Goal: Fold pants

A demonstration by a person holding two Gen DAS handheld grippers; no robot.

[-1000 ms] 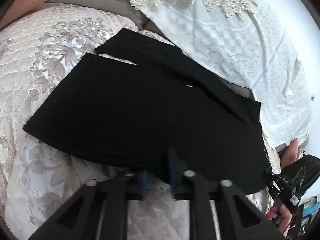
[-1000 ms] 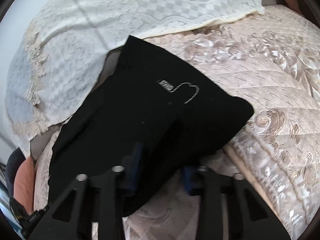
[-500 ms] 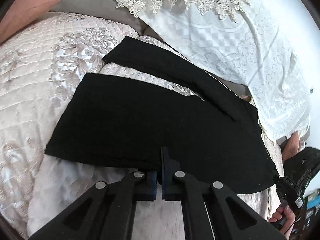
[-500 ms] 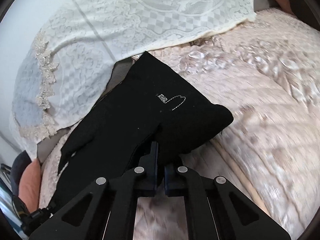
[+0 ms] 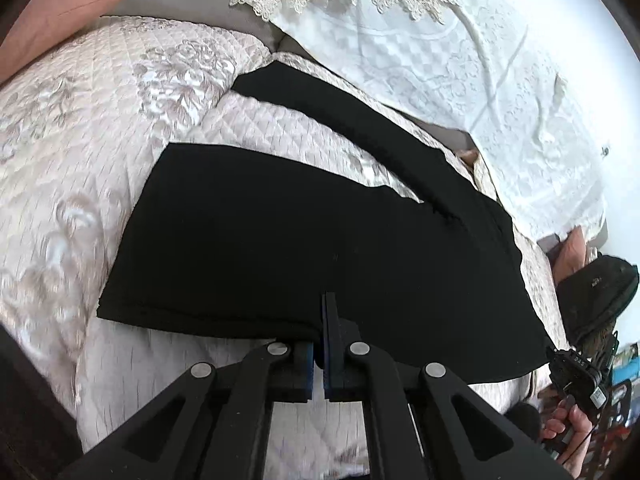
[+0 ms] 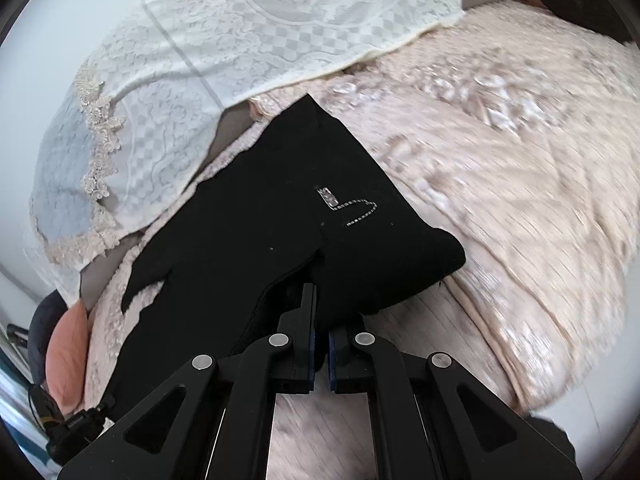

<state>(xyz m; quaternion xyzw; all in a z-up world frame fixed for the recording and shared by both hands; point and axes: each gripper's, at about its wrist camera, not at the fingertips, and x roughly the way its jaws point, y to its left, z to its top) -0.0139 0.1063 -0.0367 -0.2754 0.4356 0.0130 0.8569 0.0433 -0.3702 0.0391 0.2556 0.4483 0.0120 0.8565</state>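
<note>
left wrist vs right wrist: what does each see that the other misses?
Left wrist only: both legs of the pants splayed apart, and the person's hand.
Right wrist only: the rhinestone motif near the waist.
Both: the quilted bedspread, the lace cloth, and each view's own gripper, left gripper and right gripper, shut on the pants edge.

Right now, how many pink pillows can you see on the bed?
2. One pink pillow lies at the far left corner of the quilt; the other pink pillow peeks out at the right edge, beyond the black pants. More may be hidden.
</note>
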